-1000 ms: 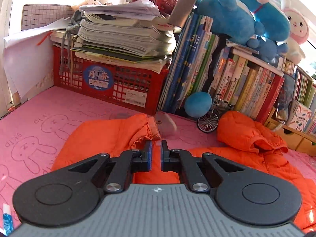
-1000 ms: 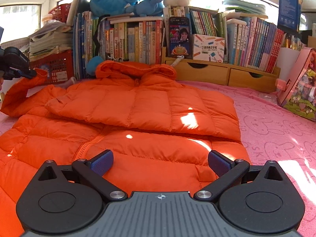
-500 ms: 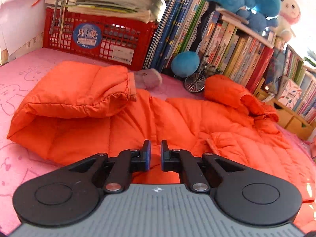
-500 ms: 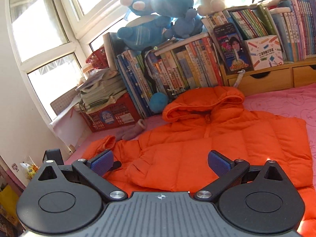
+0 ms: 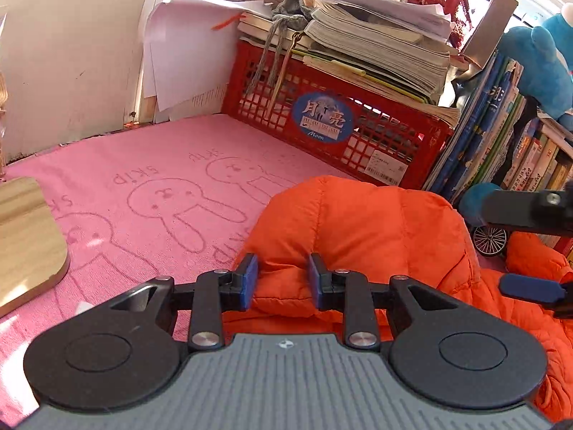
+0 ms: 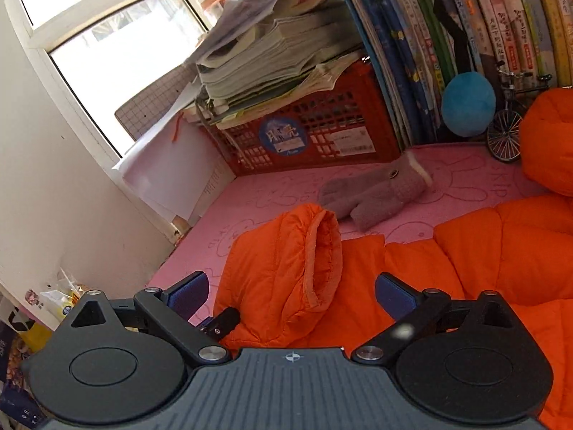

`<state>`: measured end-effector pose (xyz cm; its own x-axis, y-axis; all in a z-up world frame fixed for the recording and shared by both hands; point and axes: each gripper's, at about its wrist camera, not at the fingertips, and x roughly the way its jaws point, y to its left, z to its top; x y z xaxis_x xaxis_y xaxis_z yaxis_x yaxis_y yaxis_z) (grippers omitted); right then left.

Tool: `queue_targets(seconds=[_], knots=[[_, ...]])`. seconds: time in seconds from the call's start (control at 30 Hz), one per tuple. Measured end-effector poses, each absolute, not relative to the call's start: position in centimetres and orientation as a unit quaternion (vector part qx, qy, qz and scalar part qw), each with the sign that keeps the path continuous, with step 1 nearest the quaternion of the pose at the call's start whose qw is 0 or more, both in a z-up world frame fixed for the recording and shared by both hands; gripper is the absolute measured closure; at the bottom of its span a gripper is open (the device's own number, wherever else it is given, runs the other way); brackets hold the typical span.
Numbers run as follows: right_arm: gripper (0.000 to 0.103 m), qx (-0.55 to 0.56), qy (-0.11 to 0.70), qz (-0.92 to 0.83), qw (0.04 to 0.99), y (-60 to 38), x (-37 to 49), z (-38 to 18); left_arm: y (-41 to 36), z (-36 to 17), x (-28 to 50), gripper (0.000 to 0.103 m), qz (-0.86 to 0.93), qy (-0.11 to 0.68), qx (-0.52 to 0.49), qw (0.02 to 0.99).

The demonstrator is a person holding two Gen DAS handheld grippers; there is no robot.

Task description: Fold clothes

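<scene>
An orange puffer jacket (image 5: pixel 358 222) lies on the pink rabbit-print mat (image 5: pixel 143 179). Its left sleeve is folded over, and the cuff (image 6: pixel 318 251) faces up in the right wrist view. My left gripper (image 5: pixel 283 274) sits low at the sleeve's fold; its jaws are opening, with puffy fabric bulging between the blue pads. One left finger (image 6: pixel 222 322) pokes out under the sleeve in the right wrist view. My right gripper (image 6: pixel 292 286) hovers open and wide above the cuff, holding nothing. In the left wrist view the right gripper (image 5: pixel 519 251) reaches in from the right edge.
A grey mitten (image 6: pixel 376 193) lies on the mat behind the sleeve. A red crate (image 5: pixel 340 122) stacked with papers and a row of books stand along the back. A blue ball (image 6: pixel 467 104) and toy bicycle (image 6: pixel 505 136) sit near the hood. A wooden board (image 5: pixel 25 236) lies at left.
The left gripper moved left and lower along the folded sleeve, and its jaws parted. The right gripper swung left from over the jacket's body to over the sleeve cuff, still open.
</scene>
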<state>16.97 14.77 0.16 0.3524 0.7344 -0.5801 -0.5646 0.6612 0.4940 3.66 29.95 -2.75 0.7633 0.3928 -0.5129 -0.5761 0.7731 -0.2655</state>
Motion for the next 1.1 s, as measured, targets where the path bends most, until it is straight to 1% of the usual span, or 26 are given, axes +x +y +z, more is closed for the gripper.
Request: queue_targets(seconds=[0.03, 0.1, 0.13, 0.17, 0.2, 0.23, 0.27, 0.4, 0.53, 0.63, 0.7, 0.8, 0.9, 1.1], knots=[[0.005, 0.099, 0.413, 0.392, 0.816, 16.1, 17.3, -0.7, 29.8, -3.0, 3.6, 0.075, 0.260, 0.219, -0.204, 0.918], [0.030, 0.098, 0.427, 0.373, 0.818, 18.0, 18.0, -2.2, 29.6, -3.0, 3.4, 0.075, 0.251, 0.208, -0.206, 0.923], [0.063, 0.105, 0.433, 0.368, 0.816, 18.3, 18.2, -2.5, 29.6, -2.9, 3.2, 0.075, 0.248, 0.201, -0.210, 0.924], [0.078, 0.113, 0.439, 0.363, 0.814, 18.6, 18.4, -2.9, 29.7, -2.9, 3.0, 0.075, 0.246, 0.192, -0.216, 0.925], [0.079, 0.120, 0.445, 0.357, 0.813, 18.9, 18.5, -3.2, 29.8, -2.9, 2.7, 0.075, 0.244, 0.182, -0.221, 0.927], [0.085, 0.124, 0.438, 0.357, 0.816, 18.4, 18.4, -2.8, 29.8, -2.7, 2.4, 0.075, 0.240, 0.171, -0.224, 0.929], [0.087, 0.128, 0.431, 0.358, 0.819, 18.0, 18.2, -2.4, 29.7, -2.6, 2.1, 0.074, 0.235, 0.160, -0.226, 0.932], [0.089, 0.119, 0.382, 0.349, 0.847, 14.3, 17.2, 0.6, 28.4, -1.4, 1.3, 0.073, 0.201, 0.142, -0.210, 0.946], [0.090, 0.106, 0.309, 0.301, 0.896, 7.4, 16.2, 4.5, 25.9, 0.4, 0.9, 0.070, 0.164, 0.147, -0.188, 0.957], [0.090, 0.087, 0.268, 0.250, 0.926, 1.5, 15.5, 6.3, 24.0, 1.8, 1.0, 0.065, 0.141, 0.151, -0.168, 0.964], [0.090, 0.076, 0.255, 0.216, 0.940, -2.0, 15.1, 6.8, 22.4, 2.1, 1.2, 0.064, 0.137, 0.153, -0.146, 0.968], [0.090, 0.048, 0.242, 0.160, 0.956, -7.1, 14.3, 6.8, 20.0, 2.2, 1.9, 0.064, 0.138, 0.167, -0.112, 0.970], [0.090, 0.007, 0.228, 0.109, 0.968, -11.0, 13.2, 5.9, 18.4, 1.8, 2.9, 0.064, 0.135, 0.189, -0.100, 0.968], [0.090, -0.045, 0.228, 0.067, 0.970, -15.0, 11.4, 3.3, 16.0, 0.8, 4.6, 0.064, 0.152, 0.228, -0.054, 0.960]])
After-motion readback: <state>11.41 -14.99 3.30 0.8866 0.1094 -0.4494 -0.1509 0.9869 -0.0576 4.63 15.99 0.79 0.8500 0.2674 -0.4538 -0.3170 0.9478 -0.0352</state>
